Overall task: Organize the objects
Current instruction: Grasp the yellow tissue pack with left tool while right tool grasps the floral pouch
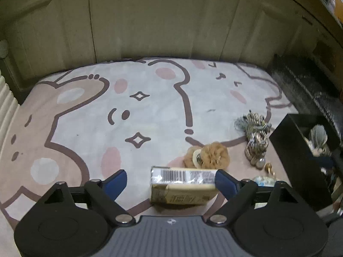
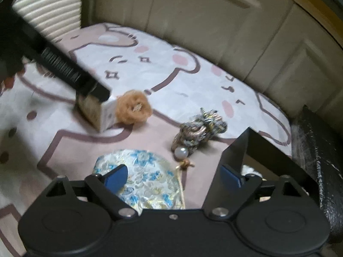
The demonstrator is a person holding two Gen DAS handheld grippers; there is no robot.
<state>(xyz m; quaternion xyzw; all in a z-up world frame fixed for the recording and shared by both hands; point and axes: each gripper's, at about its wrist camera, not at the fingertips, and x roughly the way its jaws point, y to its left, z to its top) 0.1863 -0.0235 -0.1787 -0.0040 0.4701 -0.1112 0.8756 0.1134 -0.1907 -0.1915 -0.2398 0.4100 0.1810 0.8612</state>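
Observation:
My left gripper [image 1: 171, 182] is open. A small tan box with a barcode [image 1: 182, 185] lies on the rug between its fingers, touching the right finger [image 1: 225, 184]. In the right wrist view the same box [image 2: 96, 113] sits under the left gripper's dark body [image 2: 64, 68]. An orange fluffy hair tie [image 1: 210, 155] [image 2: 134, 107] lies just beyond it. A metallic scrunchie with a pearl [image 1: 256, 137] [image 2: 199, 131] is to the right. My right gripper [image 2: 173, 177] is open over a blue-flowered pouch [image 2: 148, 180], with its right finger [image 2: 230, 177] against the wall of a black box [image 2: 235, 160].
The black box [image 1: 300, 160] stands at the right and holds some items. A cartoon rug [image 1: 128, 117] covers the floor. Beige cabinet doors [image 1: 150, 21] close the far side. A dark ledge [image 2: 315, 150] runs along the right.

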